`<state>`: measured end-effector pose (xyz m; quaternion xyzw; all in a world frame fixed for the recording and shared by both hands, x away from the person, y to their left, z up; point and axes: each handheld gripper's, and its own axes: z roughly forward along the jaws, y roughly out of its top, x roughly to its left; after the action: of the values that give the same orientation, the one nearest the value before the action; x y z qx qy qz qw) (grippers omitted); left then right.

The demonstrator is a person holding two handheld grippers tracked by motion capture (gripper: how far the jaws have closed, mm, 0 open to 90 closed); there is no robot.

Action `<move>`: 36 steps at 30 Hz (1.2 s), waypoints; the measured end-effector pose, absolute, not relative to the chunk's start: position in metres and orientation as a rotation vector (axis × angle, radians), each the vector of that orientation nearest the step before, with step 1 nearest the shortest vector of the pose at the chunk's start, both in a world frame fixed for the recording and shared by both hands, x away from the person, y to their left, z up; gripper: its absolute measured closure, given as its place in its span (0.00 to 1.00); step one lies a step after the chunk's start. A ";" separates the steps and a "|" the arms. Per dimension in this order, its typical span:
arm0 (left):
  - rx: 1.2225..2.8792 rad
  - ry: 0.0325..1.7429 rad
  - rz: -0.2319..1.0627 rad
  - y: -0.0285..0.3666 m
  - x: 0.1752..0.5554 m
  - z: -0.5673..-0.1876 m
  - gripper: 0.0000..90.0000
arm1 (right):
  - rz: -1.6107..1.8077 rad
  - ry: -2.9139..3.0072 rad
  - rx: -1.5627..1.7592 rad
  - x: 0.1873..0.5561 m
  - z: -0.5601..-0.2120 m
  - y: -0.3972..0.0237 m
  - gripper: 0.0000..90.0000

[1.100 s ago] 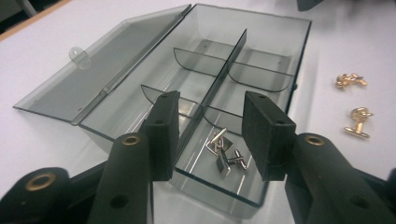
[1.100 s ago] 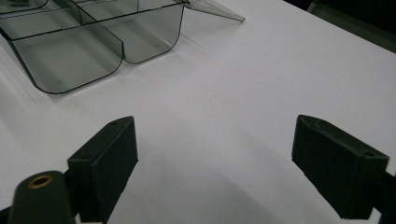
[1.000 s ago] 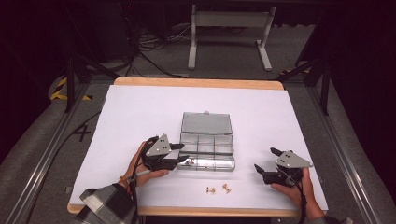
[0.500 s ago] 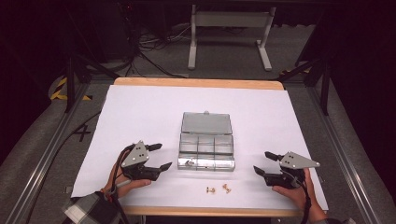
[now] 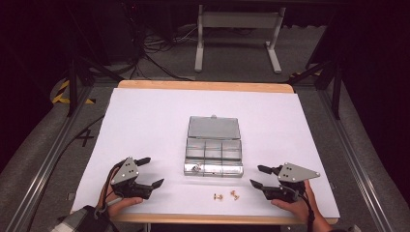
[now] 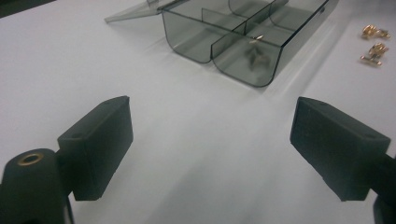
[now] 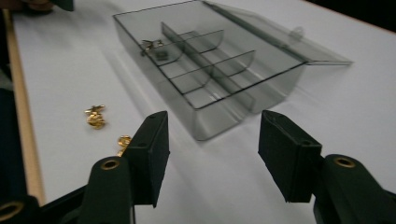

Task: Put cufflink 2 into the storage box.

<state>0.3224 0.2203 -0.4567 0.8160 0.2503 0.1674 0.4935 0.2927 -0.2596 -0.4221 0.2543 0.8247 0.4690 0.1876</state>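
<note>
High view: white table (image 5: 145,125), dark room.

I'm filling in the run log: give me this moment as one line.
left gripper: jaws just opened, empty | right gripper: closing, empty | compartment box: lid open, one gold part inside | gold parts: two on table

The box (image 5: 213,152) lies mid-desk (image 5: 145,116), lid (image 5: 213,127) open behind it, one clip (image 5: 195,168) in its near-left compartment. Two clips (image 5: 226,195) lie before it, between the left gripper (image 5: 151,170) and right gripper (image 5: 258,176).

No legible text or labels.
</note>
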 end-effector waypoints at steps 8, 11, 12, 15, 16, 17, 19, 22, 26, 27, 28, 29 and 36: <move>1.956 0.630 0.418 0.221 0.321 -0.458 0.14 | 1.324 2.436 0.605 0.287 -0.432 -0.228 0.53; 1.950 0.629 0.414 0.223 0.323 -0.458 0.14 | 1.325 2.475 0.562 0.288 -0.436 -0.215 0.56; 1.946 0.631 0.410 0.223 0.323 -0.458 0.14 | 1.326 2.487 0.551 0.288 -0.437 -0.211 0.58; 1.941 0.632 0.409 0.224 0.323 -0.458 0.14 | 1.332 2.514 0.518 0.287 -0.440 -0.202 0.60; 1.941 0.632 0.412 0.224 0.323 -0.458 0.14 | 1.334 2.525 0.507 0.287 -0.441 -0.199 0.61; 1.941 0.632 0.412 0.224 0.323 -0.458 0.14 | 1.338 2.539 0.492 0.287 -0.442 -0.195 0.62; 1.943 0.631 0.411 0.224 0.323 -0.458 0.14 | 1.337 2.550 0.484 0.286 -0.443 -0.192 0.62; 1.941 0.632 0.409 0.224 0.323 -0.458 0.13 | 1.319 2.581 0.450 0.285 -0.446 -0.183 0.64; 1.940 0.633 0.406 0.224 0.323 -0.458 0.13 | 1.289 2.616 0.425 0.285 -0.449 -0.176 0.68; 1.944 0.632 0.406 0.224 0.323 -0.458 0.14 | 1.274 2.623 0.419 0.285 -0.450 -0.174 0.70; 1.944 0.633 0.402 0.224 0.323 -0.458 0.14 | 1.270 2.623 0.423 0.285 -0.451 -0.173 0.71; 1.940 0.638 0.399 0.223 0.323 -0.458 0.14 | 1.265 2.622 0.423 0.286 -0.451 -0.173 0.72; 1.944 0.632 0.403 0.224 0.323 -0.458 0.14 | 1.251 2.633 0.417 0.287 -0.452 -0.166 0.74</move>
<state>0.3233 0.2237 -0.4578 0.8054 0.2618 0.1670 0.5049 0.2868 -0.1661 -0.4519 0.1410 0.8898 0.4228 0.0980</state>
